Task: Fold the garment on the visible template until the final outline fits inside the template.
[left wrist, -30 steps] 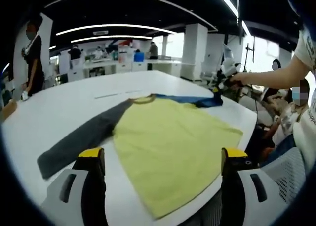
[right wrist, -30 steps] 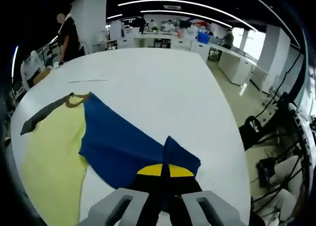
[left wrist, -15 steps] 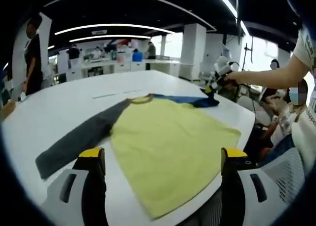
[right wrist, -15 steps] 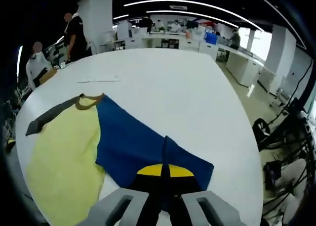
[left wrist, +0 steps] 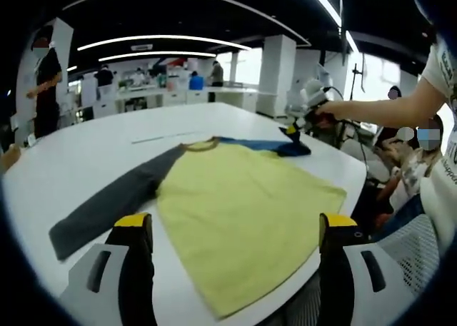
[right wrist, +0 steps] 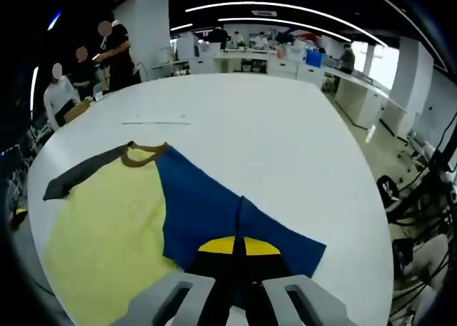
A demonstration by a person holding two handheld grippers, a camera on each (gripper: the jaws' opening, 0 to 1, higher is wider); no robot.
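A long-sleeved shirt lies flat on the white table (left wrist: 86,151). Its body (left wrist: 243,212) is yellow, one sleeve is grey (left wrist: 107,205) and the other is blue (left wrist: 275,146). My left gripper (left wrist: 235,222) hovers open above the shirt's near hem, holding nothing. In the right gripper view, my right gripper (right wrist: 239,246) is shut on the end of the blue sleeve (right wrist: 214,208), which is pinched into a ridge between its jaws. Beside it lie the yellow body (right wrist: 107,233), brown collar (right wrist: 146,151) and grey sleeve (right wrist: 78,180). The right gripper (left wrist: 296,123) is at the far right of the shirt.
A faint line mark (right wrist: 157,121) lies on the table beyond the collar. People (right wrist: 114,51) stand at the table's far end, with desks behind them. A person's arm (left wrist: 378,112) reaches in from the right. A mesh chair (left wrist: 421,247) stands by the near table edge.
My right gripper has carried the blue sleeve end inward toward the shirt's body. The left gripper has stayed put and open.
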